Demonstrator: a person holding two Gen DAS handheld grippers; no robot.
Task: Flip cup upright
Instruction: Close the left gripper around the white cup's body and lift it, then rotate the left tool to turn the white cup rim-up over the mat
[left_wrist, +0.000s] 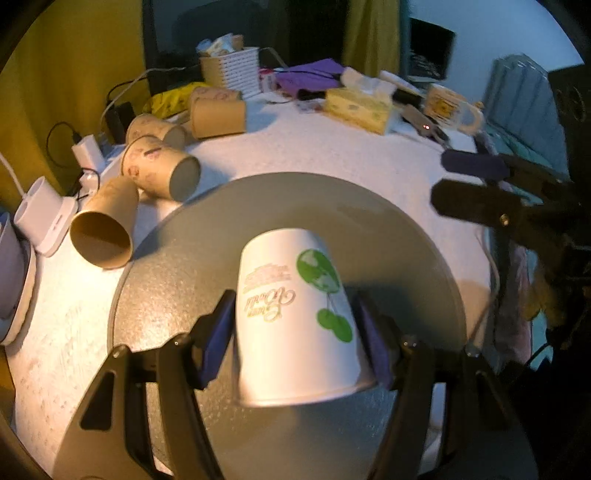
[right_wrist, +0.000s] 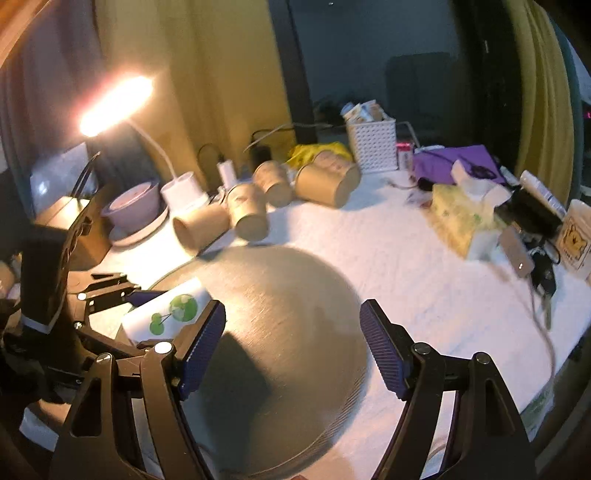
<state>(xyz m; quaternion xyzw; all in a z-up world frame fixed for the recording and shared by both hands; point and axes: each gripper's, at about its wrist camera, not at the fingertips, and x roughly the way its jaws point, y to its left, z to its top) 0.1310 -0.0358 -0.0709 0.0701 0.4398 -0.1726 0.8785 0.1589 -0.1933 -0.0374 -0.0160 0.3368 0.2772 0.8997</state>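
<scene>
A white paper cup with green print is upside down, its base pointing away and its rim near the camera, over a round grey mat. My left gripper is shut on the cup, one blue pad on each side. In the right wrist view the cup shows at the left, held by the left gripper and tilted. My right gripper is open and empty above the grey mat; it also shows at the right edge of the left wrist view.
Several brown paper cups lie on their sides at the back left of the white table. A tissue box, a mug, a white basket, a lit desk lamp and a bowl stand around.
</scene>
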